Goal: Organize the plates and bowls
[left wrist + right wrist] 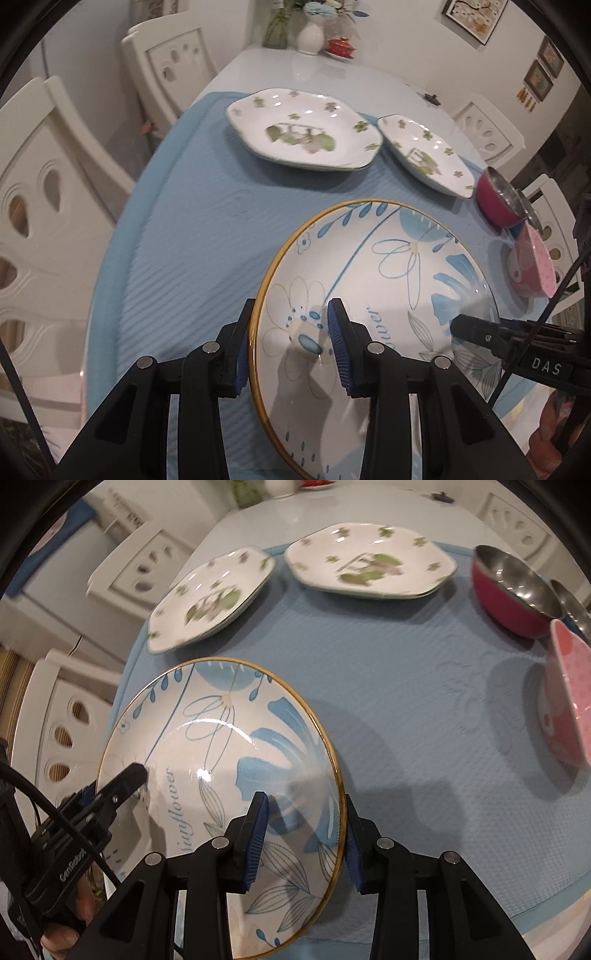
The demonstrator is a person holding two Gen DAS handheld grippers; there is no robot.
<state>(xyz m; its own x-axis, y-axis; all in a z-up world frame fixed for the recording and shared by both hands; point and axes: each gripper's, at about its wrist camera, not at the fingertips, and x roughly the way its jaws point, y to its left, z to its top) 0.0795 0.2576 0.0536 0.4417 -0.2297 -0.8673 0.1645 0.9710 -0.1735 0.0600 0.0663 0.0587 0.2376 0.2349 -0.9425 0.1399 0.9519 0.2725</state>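
Note:
A round blue-flowered plate [384,288] with a gold rim is held above the blue mat, also seen in the right wrist view [221,760]. My left gripper [291,347] is shut on its left rim, one finger inside, one outside. My right gripper [303,842] is shut on its right rim the same way. Two white octagonal plates with green prints lie at the back: a large one [303,129] and a smaller one [424,153]. A red steel-lined bowl [513,590] and a pink dotted bowl [565,698] stand at the right.
The blue mat [192,229] covers the near part of a white table [332,74]. White chairs [48,192] stand around it. A vase [310,33] and a small red dish [340,48] stand at the table's far end.

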